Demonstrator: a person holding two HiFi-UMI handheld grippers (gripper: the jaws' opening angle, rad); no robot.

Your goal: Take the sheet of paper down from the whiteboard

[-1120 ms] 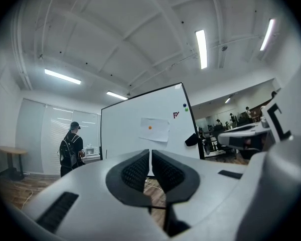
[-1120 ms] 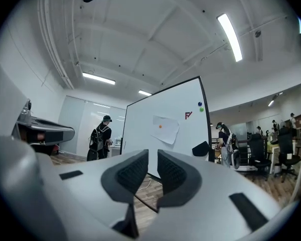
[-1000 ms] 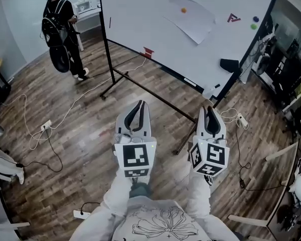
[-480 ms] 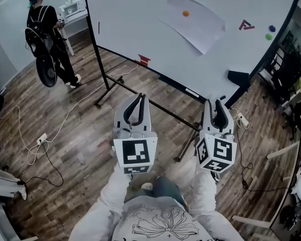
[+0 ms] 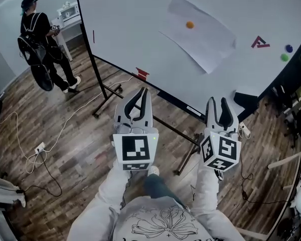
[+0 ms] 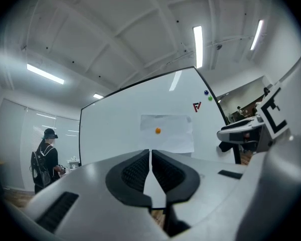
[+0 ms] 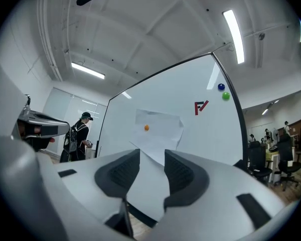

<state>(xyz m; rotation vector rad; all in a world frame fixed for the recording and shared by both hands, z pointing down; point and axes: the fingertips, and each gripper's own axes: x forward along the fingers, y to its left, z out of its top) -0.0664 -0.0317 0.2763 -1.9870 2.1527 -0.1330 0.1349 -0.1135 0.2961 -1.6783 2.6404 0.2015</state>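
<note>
Jaws first: the left gripper [image 5: 142, 92] is closed tight on nothing, while the right gripper [image 5: 218, 101] has just been opening and stands wide, with nothing between its pads. Both point level at the board.

The sheet of paper [image 5: 200, 34] hangs flat on the upper middle of the whiteboard [image 5: 125, 24], pinned by a single orange magnet [image 5: 190, 24] near its top edge. In the left gripper view the sheet [image 6: 166, 133] lies broadside, its long axis running across the board and roughly level; from the right gripper view a lower corner [image 7: 158, 153] seems to droop to a point (possibly curling off the surface).

A red F-shaped marker [image 5: 259, 42] and a blue [image 5: 289, 48] and a green magnet [image 5: 284, 57] sit to the sheet's right. A person with a backpack [image 5: 37, 39] stands beyond the board's left end.

This looks like the approach, both tools well short of the board. The next move likely calls for closing in and offering the open right jaws to a free lower edge, with the magnet to be dealt with.
</note>
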